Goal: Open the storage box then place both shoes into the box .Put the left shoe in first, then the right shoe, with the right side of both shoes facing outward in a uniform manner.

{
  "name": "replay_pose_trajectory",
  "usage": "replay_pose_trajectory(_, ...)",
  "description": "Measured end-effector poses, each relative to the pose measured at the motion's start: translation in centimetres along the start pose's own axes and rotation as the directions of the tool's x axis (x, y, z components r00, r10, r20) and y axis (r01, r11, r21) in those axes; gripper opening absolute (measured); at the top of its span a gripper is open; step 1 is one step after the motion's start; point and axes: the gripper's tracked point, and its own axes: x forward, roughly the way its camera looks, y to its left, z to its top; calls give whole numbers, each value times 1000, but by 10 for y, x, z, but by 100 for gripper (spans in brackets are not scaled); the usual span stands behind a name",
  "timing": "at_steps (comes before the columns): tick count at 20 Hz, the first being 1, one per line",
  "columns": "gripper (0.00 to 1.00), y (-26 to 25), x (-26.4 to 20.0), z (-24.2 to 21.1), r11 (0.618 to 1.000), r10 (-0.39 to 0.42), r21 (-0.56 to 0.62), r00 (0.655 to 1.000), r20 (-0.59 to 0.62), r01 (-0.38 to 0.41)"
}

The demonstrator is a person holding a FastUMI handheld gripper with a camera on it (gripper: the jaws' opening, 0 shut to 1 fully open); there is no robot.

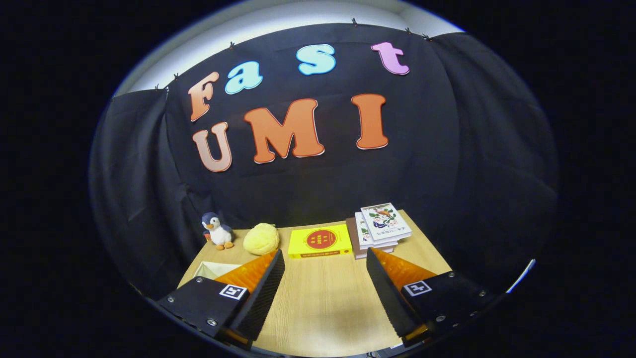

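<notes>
Your gripper [325, 271] has its jaws spread wide, holding nothing — just bare counter [323, 298] between them, yellow book [319, 241] beyond. Which way the box lies, you cannot tell.

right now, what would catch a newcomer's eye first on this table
The bright yellow book lying flat at the far edge of the wooden table, straight beyond the open tool, stands out most. To its left sit a yellow plush ball and a small toy penguin; to its right is a stack of books. The tool's fingers are spread wide with only bare tabletop between them.
</notes>
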Motion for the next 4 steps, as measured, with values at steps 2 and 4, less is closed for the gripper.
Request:
replay_pose_trajectory(2,98,-18,-3,11,1000,-25,-6,998,54,25)
replay_pose_trajectory(4,98,-33,-5,11,999,-39,-17,995,87,41)
